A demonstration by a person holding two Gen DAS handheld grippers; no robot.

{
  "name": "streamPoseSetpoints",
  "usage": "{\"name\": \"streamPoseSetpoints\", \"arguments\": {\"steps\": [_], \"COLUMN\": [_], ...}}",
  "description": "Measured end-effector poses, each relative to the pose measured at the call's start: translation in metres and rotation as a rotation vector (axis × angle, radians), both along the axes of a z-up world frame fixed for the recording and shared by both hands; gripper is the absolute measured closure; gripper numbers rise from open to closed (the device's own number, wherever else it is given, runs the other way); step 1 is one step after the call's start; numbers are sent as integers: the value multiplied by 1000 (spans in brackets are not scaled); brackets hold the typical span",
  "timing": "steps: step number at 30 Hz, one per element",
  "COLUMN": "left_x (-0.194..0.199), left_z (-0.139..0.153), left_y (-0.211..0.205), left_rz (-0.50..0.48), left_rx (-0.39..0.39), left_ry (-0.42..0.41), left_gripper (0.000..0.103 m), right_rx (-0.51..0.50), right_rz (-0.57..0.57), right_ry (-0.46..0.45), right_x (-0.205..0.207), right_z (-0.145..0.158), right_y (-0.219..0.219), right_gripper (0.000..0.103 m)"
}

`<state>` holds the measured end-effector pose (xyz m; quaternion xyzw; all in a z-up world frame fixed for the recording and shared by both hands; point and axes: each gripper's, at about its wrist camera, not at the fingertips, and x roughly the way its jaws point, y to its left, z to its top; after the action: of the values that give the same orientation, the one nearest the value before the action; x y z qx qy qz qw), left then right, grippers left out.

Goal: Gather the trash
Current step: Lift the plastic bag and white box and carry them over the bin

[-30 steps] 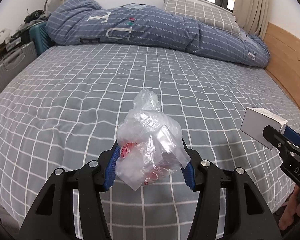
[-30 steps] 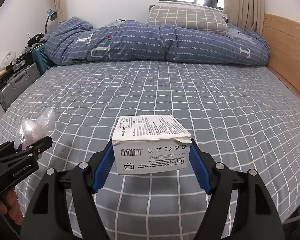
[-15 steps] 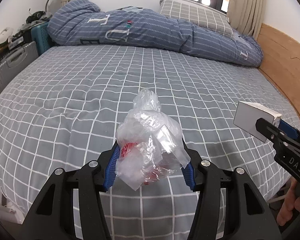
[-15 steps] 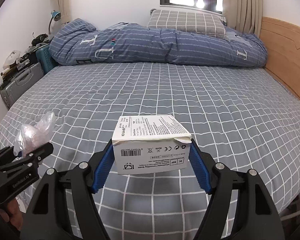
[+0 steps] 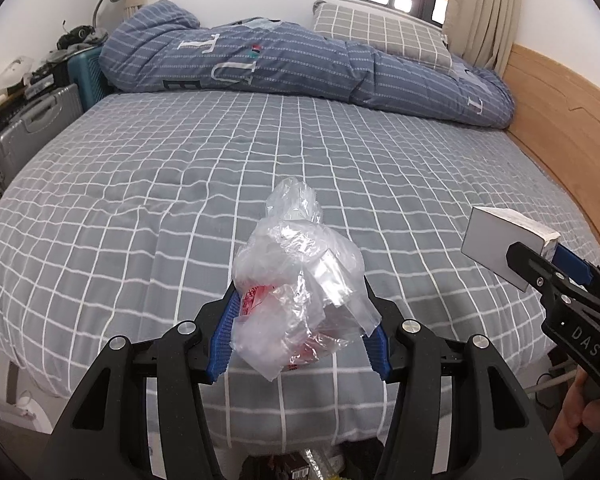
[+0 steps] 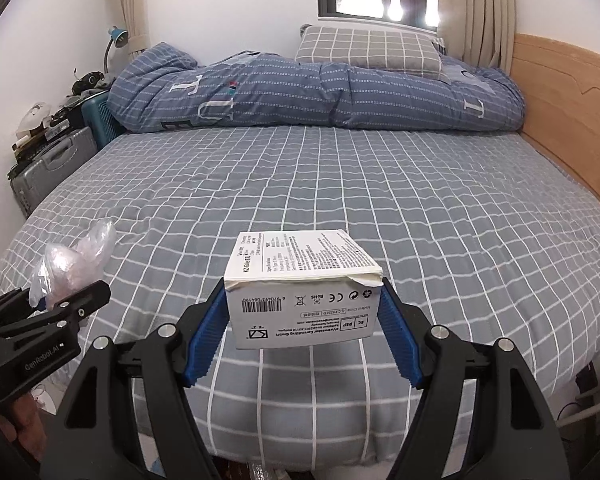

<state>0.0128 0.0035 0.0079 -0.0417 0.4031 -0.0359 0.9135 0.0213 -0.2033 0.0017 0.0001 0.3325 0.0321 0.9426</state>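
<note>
Now carry both loads level: left gripper (image 5: 300, 336) clamped on the crumpled plastic bag (image 5: 300, 300), right gripper (image 6: 302, 332) clamped on the white box (image 6: 304, 300); bin likely at 6 o'clock, below the bed (image 6: 340, 184) edge.

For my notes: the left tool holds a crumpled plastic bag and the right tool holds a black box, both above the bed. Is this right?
Not quite: the box in the right tool is white, as the right wrist view shows. The rest is right.

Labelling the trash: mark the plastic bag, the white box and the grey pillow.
plastic bag (image 5: 300, 280), left wrist view, crumpled middle.
white box (image 6: 304, 310), right wrist view, printed front face.
grey pillow (image 6: 368, 48), right wrist view, checked cover.
</note>
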Motion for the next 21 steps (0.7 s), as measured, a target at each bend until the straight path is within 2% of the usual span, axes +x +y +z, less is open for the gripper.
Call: {"name": "streamPoseSetpoints", "arguments": {"steps": [7,21], "left_x": [-28,-78], "left_z": [-2,-10], "left_y": [-10,-16], "left_rz": [-15,-21], "left_rx": [19,6], "left_ry": [10,46], "left_gripper": [50,50], "right_rx": [9,20], "right_rz": [3,-1], "right_ry": [0,28], "right_x": [-32,-92], "right_z": [-2,-11], "right_y": [-1,-4], "right_gripper": [34,35]}}
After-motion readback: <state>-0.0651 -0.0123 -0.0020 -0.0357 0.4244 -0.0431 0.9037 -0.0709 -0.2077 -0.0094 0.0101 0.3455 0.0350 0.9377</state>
